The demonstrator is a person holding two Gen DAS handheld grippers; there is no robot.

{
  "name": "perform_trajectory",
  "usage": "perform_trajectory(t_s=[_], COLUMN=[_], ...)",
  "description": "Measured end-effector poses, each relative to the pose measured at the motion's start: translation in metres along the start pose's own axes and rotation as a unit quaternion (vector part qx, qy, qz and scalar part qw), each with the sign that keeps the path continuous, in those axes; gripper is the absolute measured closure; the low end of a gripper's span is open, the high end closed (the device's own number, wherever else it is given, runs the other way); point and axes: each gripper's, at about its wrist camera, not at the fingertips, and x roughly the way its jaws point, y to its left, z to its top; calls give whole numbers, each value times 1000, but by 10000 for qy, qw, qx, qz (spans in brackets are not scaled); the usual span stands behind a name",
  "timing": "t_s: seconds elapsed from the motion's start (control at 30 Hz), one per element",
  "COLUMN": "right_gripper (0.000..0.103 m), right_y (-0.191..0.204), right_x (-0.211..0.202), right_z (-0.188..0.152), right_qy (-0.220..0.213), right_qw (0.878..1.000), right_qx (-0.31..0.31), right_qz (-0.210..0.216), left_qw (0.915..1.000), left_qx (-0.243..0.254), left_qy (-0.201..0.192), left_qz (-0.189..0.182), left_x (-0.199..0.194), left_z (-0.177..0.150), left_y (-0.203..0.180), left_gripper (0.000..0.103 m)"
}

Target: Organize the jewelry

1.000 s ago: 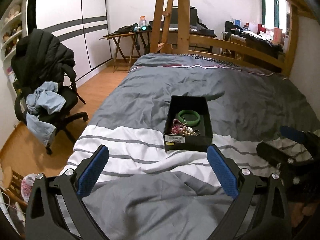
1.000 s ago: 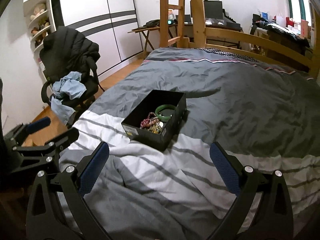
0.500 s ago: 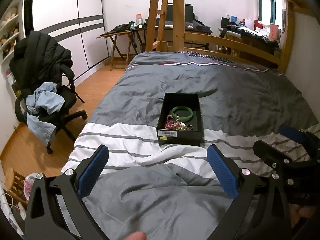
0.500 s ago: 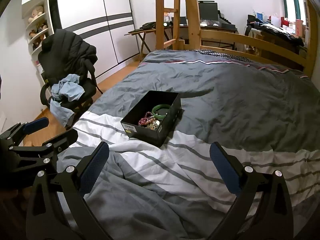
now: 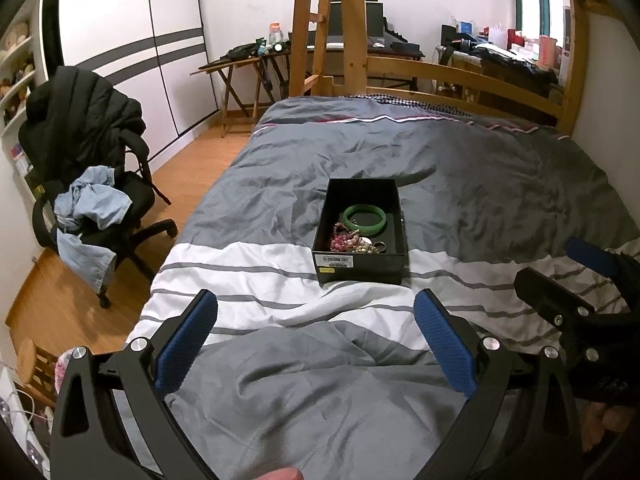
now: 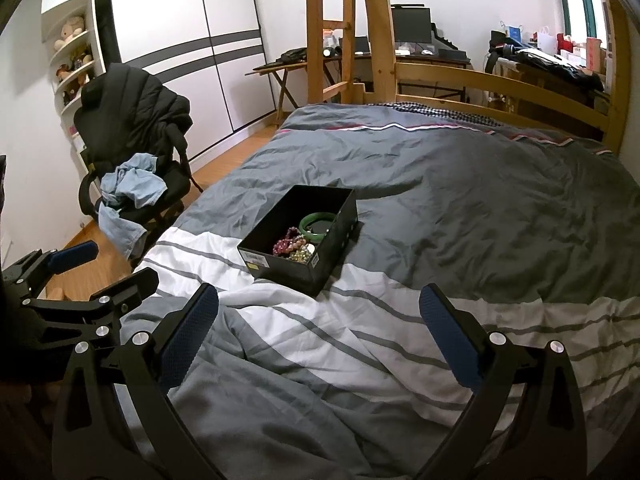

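The black box (image 5: 360, 236) is sitting on the bed (image 5: 480, 184), collecting the green bangle (image 5: 365, 220) and beaded bracelets (image 5: 345, 239) together. Left gripper (image 5: 316, 344) and right gripper (image 6: 320, 336) are hovering short of the box, fingers wide, holding nothing.

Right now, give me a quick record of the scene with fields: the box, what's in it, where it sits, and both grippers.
container: black box, open top, label on its near end
contents: green bangle; pink bead bracelet; other small pieces, too small to tell
surface: bed with grey and white striped duvet
left gripper: open, empty, apart from the box
right gripper: open, empty, apart from the box
nearby: office chair with clothes piled on it
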Motion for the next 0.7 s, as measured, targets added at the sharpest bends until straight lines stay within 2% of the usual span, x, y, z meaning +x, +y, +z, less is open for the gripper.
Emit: perform_trajectory(t_s=[0.33, 0.53, 0.7], right_gripper=[4, 4, 4], right_y=[0, -1, -1], right_x=[0, -1, -1], right_z=[0, -1, -1], right_qy=[-1, -3, -7], right_qw=[10000, 10000, 10000], right_qx=[0, -9, -16], right_qz=[1, -15, -10], left_qw=[9999, 9995, 10000], left_qx=[93, -70, -27], left_qy=[-28, -21, -33], left_qz=[-89, -293, -78], left_x=[-2, -2, -2], left_z=[-2, -3, -3], left_y=[-5, 0, 2], left_gripper=[6, 6, 6])
